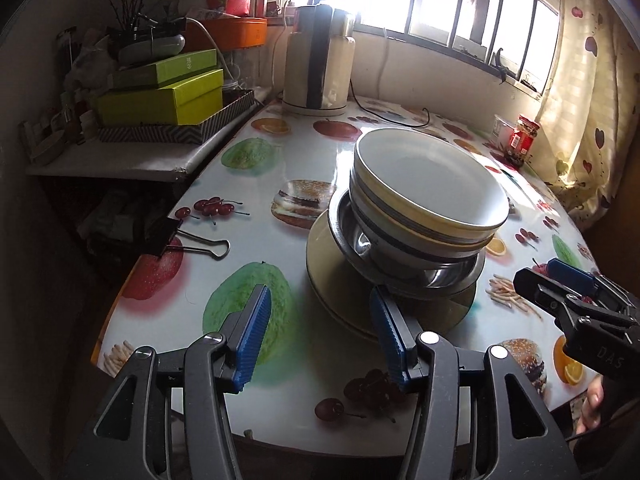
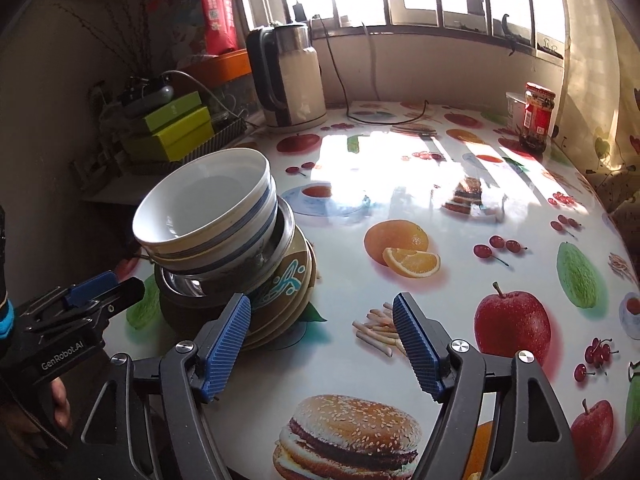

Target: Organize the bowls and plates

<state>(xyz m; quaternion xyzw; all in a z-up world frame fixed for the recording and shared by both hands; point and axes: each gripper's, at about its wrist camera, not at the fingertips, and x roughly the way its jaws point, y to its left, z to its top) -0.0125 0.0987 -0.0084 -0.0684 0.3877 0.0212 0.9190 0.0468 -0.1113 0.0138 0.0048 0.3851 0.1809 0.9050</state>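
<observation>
With both my left gripper point(image 1: 320, 336) and right gripper point(image 2: 322, 344) spread empty, the white striped ceramic bowls point(image 1: 428, 196), steel dish point(image 1: 420, 276) and tan plates point(image 1: 340, 276) already sit stacked just ahead of my fingertips, so little seems left.

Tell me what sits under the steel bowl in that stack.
Under the steel bowl lie stacked plates; the top plate shows a teal pattern at its exposed edge. The plates' exact count and the centre of the pattern are covered by the bowls above.
</observation>
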